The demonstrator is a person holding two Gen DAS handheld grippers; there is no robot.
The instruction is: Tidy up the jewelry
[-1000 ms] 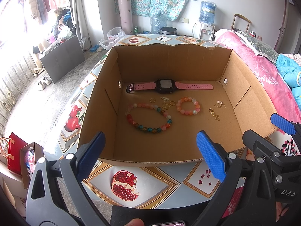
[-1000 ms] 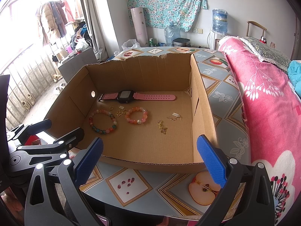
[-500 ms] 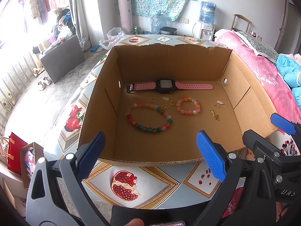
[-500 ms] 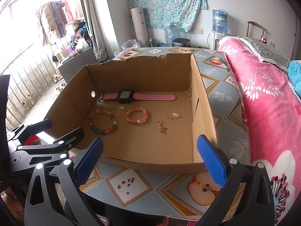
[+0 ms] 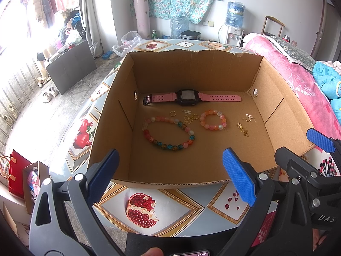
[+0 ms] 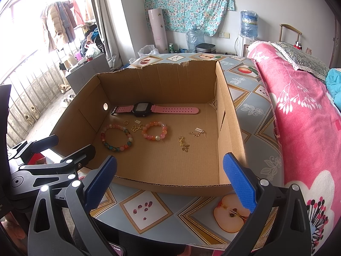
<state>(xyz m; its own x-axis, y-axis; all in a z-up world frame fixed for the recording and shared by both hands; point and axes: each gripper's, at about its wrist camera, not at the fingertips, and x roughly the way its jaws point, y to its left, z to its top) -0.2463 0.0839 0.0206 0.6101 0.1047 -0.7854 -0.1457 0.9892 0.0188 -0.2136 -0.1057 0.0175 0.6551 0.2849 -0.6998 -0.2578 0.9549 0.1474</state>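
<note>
The jewelry lies spread on the floor of the cardboard box (image 5: 213,74), each piece apart, likely so each can be picked singly. The pink watch (image 5: 187,97) lies flat along the box's far wall; nearer, the large bead bracelet (image 5: 168,134) and small bead bracelet (image 5: 212,120) flank gold rings (image 5: 188,117). Gold charms (image 5: 244,125) sit toward the box's right wall. Whether this is sorted or still loose, I cannot tell. Both the left tool (image 5: 170,177) and right tool (image 6: 169,179) hover at the box's near rim over the tabletop (image 5: 170,202), spread wide and empty.
</note>
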